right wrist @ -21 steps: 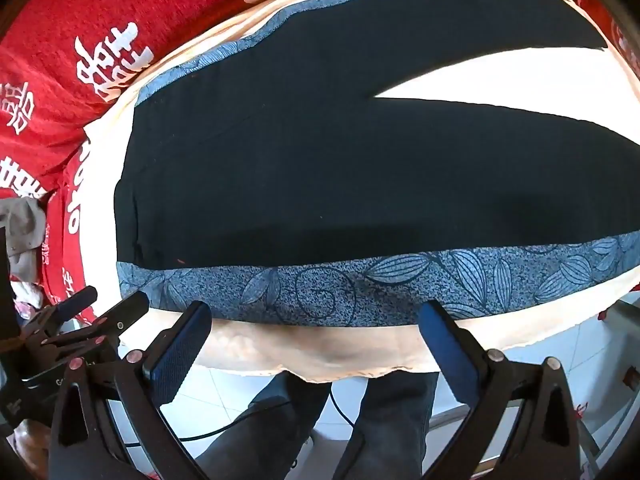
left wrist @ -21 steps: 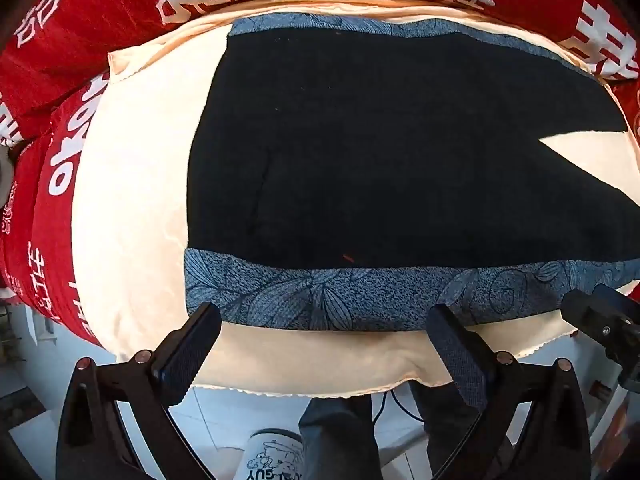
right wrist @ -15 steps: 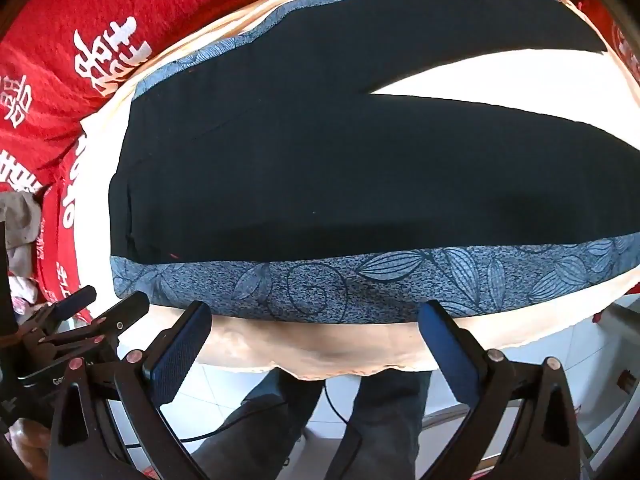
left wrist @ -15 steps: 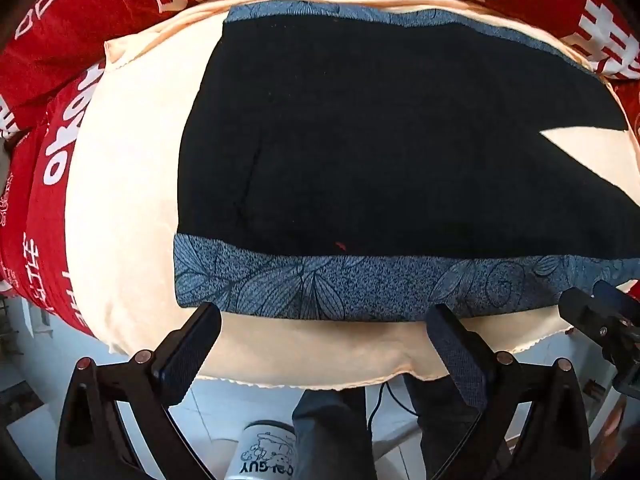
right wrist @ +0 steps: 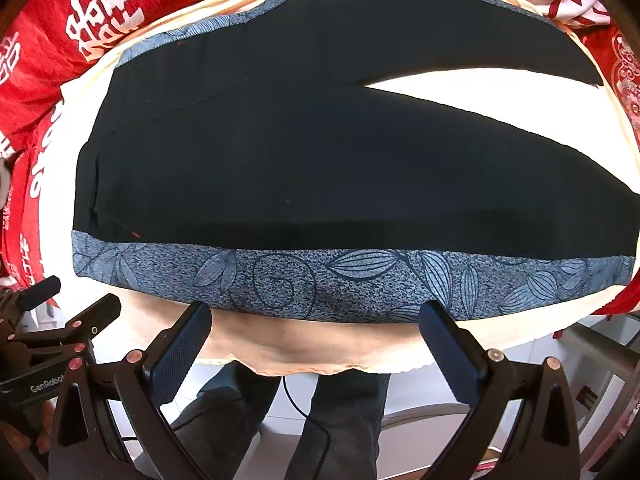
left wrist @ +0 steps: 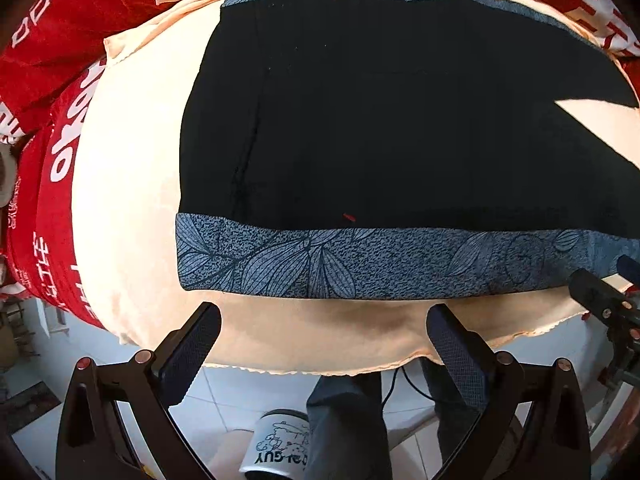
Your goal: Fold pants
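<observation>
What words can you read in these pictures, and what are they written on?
"GenRobot", cut off at its end: on the left hand-held gripper, seen from the right wrist camera.
"GUY", upside down, the letters beside it unclear: on the white mug on the floor.
Big white characters: on the red cloth; warped, I cannot read them surely.

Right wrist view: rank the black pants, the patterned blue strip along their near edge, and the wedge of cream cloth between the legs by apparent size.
1. Black pants, by far the largest.
2. Patterned blue strip.
3. Wedge of cream cloth between the legs.

The strip and wedge are fairly close, and fisheye stretch near the frame edge makes that pair unsure.
</observation>
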